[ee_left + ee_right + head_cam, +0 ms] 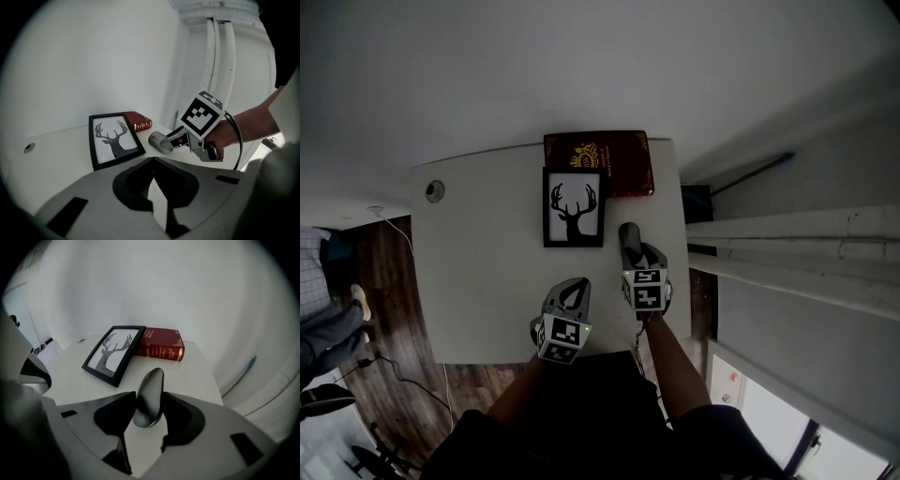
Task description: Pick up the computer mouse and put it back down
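Right gripper view: your right gripper [149, 405] clamps the grey oval computer mouse [153, 379].
Your left gripper [152, 161] sits closed, empty.

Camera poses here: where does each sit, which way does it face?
Head view: on the person's head, looking steeply down on the white table; both forearms, left gripper and right gripper show.
Left gripper view: rides the left gripper, looking along its shut, empty jaws across the table; the person's right hand shows.
Right gripper view: rides the right gripper, looking along jaws closed on the grey computer mouse.
Shared: all three show the mouse, black-framed deer picture and dark red book.
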The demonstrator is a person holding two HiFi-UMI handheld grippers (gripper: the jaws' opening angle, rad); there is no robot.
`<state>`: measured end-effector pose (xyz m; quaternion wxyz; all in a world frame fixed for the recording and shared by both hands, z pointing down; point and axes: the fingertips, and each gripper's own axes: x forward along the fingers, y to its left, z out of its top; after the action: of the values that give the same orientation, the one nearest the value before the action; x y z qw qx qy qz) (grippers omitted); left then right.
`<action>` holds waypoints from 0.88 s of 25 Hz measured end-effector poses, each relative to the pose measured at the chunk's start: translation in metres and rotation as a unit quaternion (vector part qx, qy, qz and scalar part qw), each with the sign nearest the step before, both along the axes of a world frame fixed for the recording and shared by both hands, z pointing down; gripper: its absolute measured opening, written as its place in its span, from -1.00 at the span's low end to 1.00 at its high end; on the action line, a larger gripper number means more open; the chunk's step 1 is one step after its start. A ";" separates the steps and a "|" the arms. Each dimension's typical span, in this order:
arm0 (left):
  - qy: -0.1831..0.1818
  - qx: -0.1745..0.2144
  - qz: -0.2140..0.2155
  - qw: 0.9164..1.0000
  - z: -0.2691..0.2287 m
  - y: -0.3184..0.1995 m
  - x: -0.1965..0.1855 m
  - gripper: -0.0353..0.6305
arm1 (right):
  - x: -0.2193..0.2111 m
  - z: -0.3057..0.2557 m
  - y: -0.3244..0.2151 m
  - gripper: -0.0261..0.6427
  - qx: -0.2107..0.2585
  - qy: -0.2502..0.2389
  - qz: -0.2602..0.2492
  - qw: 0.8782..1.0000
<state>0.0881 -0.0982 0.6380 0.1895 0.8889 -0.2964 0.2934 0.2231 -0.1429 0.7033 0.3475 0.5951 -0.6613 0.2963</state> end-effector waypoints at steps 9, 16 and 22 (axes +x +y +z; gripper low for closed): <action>-0.006 0.019 0.046 0.999 -0.005 -0.002 0.004 -0.89 | -0.022 -0.007 0.015 -0.39 0.019 0.109 -0.126 0.986; -0.105 0.169 0.288 0.937 -0.004 -0.016 0.037 -0.88 | -0.035 -0.004 0.032 -0.40 0.060 0.168 -0.269 0.947; -0.189 0.188 0.408 0.873 0.031 -0.003 0.057 -0.41 | -0.041 -0.007 0.052 -0.40 0.086 0.170 -0.357 0.915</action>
<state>0.1453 -0.1011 0.6686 -0.1772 0.8771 0.0130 0.4463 0.1817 -0.0907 0.6961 0.4846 0.3885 -0.7837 -0.0110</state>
